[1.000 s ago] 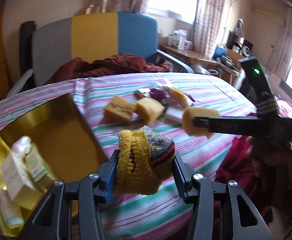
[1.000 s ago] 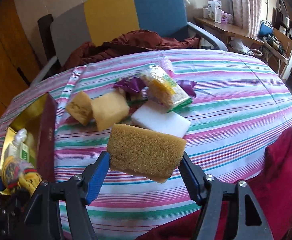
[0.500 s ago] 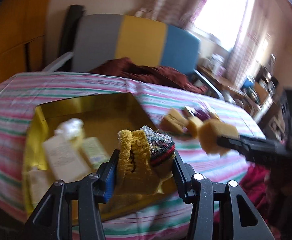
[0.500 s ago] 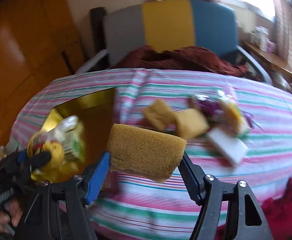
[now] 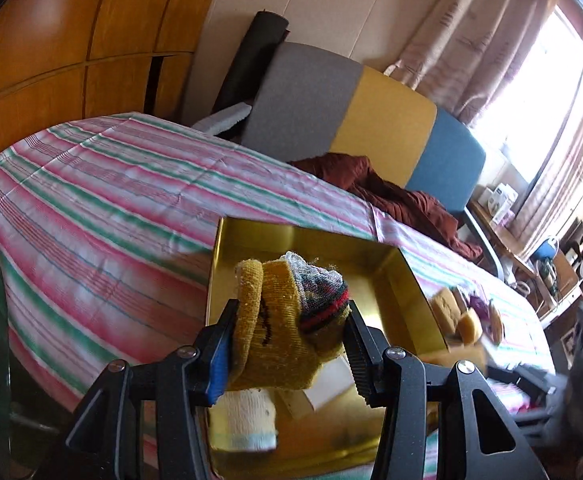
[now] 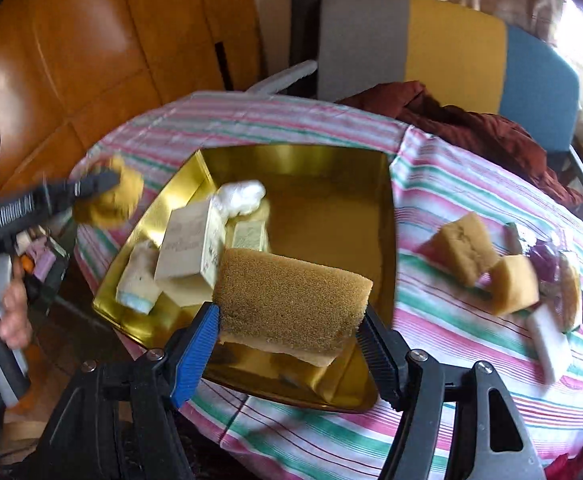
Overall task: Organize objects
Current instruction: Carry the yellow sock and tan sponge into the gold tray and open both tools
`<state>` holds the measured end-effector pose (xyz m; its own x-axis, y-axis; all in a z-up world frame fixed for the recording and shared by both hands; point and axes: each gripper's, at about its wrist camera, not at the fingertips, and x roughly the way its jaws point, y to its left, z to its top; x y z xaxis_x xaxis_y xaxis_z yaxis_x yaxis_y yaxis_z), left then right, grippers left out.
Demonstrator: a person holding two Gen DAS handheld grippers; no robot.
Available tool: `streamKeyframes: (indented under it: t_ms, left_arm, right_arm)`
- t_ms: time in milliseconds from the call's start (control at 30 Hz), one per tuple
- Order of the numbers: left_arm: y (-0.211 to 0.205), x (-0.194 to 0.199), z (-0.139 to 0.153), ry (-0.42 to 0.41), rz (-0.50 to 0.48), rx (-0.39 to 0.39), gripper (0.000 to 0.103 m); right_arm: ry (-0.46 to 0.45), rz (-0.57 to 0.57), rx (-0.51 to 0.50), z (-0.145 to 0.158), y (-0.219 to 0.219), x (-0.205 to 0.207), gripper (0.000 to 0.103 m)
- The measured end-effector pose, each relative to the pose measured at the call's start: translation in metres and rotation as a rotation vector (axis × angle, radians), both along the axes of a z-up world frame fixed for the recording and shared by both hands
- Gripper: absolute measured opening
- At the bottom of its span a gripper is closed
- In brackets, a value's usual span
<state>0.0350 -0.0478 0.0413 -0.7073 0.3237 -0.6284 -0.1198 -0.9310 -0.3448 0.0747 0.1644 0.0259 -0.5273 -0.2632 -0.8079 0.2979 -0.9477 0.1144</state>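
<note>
The left tool is clamped on a sock bundle. The right tool is clamped on a sponge above the gold tray.

A round table under a pink, green and white striped cloth fills the middle of both views. Behind its far edge stands an armchair with a back in grey, yellow and blue panels, and a dark red blanket lies crumpled on its seat, touching the table's far edge. A wall of orange-brown wooden panels runs along the left. Pale patterned curtains hang beside a bright window at the right, above a cluttered side desk.
</note>
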Motion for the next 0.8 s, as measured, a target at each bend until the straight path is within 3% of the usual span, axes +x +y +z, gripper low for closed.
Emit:
streamKeyframes:
  t_ms: [300,600,800]
  left_arm:
    - [0.009,-0.042,0.022,0.042,-0.024,-0.008,0.05]
    - [0.029,-0.069,0.02,0.048,-0.047,-0.064,0.051]
    - [0.035,-0.104,0.005,-0.001,-0.044,-0.118,0.055]
  right_arm:
    - [-0.051,0.05,-0.006,-0.018,-0.016,-0.006,0.07]
    - [-0.063,0.074,-0.052,-0.023,-0.016,-0.01,0.07]
    - [-0.075,0.136,-0.04,-0.03,-0.036,-0.016,0.073]
